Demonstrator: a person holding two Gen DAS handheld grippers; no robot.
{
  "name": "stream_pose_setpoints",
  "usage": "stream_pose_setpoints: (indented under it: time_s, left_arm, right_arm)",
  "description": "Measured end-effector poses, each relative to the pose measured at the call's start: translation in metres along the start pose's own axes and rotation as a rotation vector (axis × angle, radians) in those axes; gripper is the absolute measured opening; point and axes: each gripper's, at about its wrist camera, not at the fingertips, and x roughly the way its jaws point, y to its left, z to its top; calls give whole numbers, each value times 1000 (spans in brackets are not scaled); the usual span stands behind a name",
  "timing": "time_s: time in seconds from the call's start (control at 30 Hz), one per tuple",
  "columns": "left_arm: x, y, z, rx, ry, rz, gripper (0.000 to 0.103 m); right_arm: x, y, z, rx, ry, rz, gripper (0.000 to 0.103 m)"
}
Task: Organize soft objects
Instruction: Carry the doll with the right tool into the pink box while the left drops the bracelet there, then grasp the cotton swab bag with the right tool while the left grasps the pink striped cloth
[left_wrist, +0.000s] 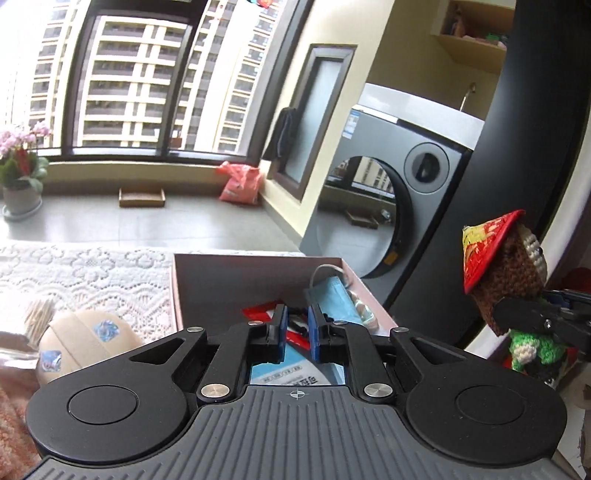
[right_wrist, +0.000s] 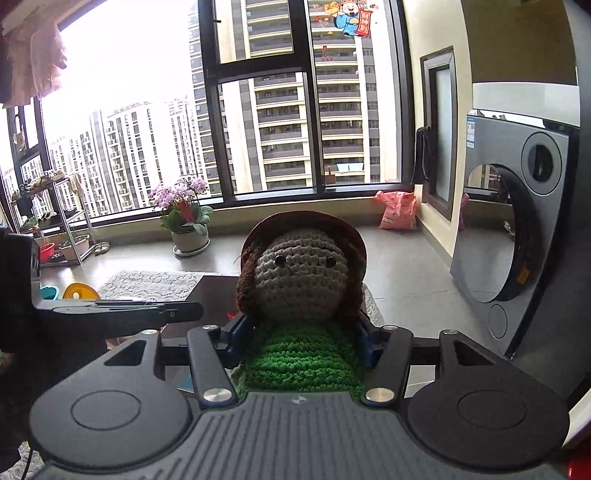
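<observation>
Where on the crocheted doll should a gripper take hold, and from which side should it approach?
Grip the crocheted doll at its green body, just under the head, coming from the front with one pad on each flank. The body is narrower than the round head and wide hat, so the pads probably seat better there; the right gripper holds it so.

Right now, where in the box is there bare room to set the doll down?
The box is bare along its left and back, between the left wall and the red packet. The right side is crowded: the blue mask lies against the right wall, with packets below the left gripper. The doll sits in the right gripper.
</observation>
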Motion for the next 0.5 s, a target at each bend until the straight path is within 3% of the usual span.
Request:
stream_pose_setpoints:
  time_s: [0.13, 0.23, 0.3, 0.4, 0.5]
  left_arm:
    - [-43, 30, -22, -31, -67, 36, 13]
    - [-71, 47, -39, -68, -58, 46, 13]
    - [-84, 59, -51, -93, -40, 49, 13]
    - [-96, 78, -69, -127, -11, 79, 13]
    - [-101, 100, -83, -201, 6, 186, 13]
  right_arm:
    - [62, 13, 21, 19, 89, 50, 56]
    - [123, 32, 27, -48, 162, 2, 56]
    - [159, 35, 24, -53, 264, -43, 57]
    - [175, 30, 13, 3, 341, -15, 60]
    - [163, 35, 2, -32, 328, -32, 73]
